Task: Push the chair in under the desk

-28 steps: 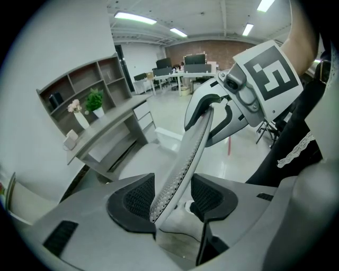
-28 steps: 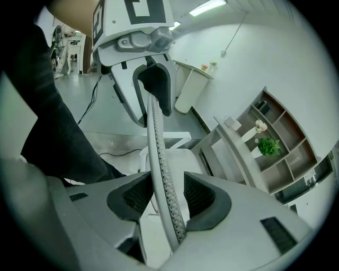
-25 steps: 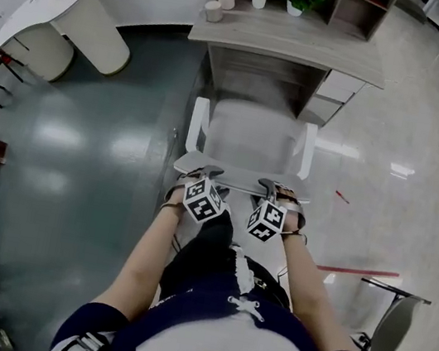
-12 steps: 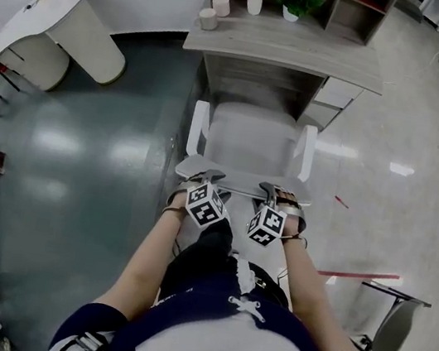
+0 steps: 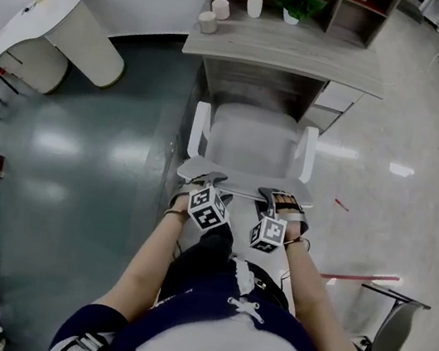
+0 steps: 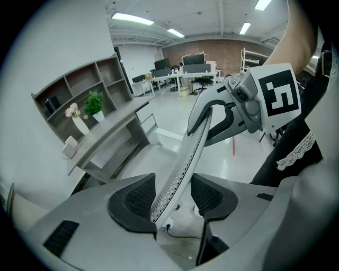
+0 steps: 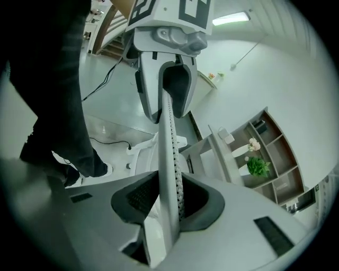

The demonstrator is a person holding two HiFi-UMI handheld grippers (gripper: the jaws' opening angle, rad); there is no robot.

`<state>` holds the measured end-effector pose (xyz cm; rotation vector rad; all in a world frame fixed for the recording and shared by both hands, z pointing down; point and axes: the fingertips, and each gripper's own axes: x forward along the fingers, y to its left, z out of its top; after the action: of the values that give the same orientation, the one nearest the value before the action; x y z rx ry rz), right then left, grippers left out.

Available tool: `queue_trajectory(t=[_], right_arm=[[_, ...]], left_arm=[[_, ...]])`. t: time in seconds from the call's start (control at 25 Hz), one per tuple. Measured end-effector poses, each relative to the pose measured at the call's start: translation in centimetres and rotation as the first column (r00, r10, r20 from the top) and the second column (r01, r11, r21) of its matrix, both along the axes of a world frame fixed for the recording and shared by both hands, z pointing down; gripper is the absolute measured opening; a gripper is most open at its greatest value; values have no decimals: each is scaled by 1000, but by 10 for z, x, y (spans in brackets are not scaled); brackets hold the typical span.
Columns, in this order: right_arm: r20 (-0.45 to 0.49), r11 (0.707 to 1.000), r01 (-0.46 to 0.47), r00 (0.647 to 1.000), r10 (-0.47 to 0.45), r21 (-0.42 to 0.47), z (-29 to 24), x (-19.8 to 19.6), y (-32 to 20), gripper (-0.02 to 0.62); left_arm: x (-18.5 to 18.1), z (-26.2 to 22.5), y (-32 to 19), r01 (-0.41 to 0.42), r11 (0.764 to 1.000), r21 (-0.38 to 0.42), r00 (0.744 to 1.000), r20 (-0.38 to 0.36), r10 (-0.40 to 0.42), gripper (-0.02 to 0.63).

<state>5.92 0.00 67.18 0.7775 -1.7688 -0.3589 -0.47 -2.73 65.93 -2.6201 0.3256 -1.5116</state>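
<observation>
The chair sits mid-frame, below the tabletop and straight above the left hand-held gripper, which is spread loosely around its back's top edge, and the right hand-held gripper, whose jaws have just been closing and pinch that side-to-side edge.

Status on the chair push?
Left gripper open, astride the chair back. Right gripper just closed onto it. Chair at the desk, not fully under. Nothing seen blocking.

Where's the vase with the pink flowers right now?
In the head view, the vase stands top centre on the desk, between two cups on its left and the potted plant on its right.
</observation>
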Motion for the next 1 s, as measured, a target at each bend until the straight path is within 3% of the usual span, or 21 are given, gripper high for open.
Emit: queue_trajectory(t=[1.0], right_arm=[[49,989,0,999,7,-148,7,5,-37,74]], left_arm=[[8,-1,-39,-35,999,17,999,-11,35,215]])
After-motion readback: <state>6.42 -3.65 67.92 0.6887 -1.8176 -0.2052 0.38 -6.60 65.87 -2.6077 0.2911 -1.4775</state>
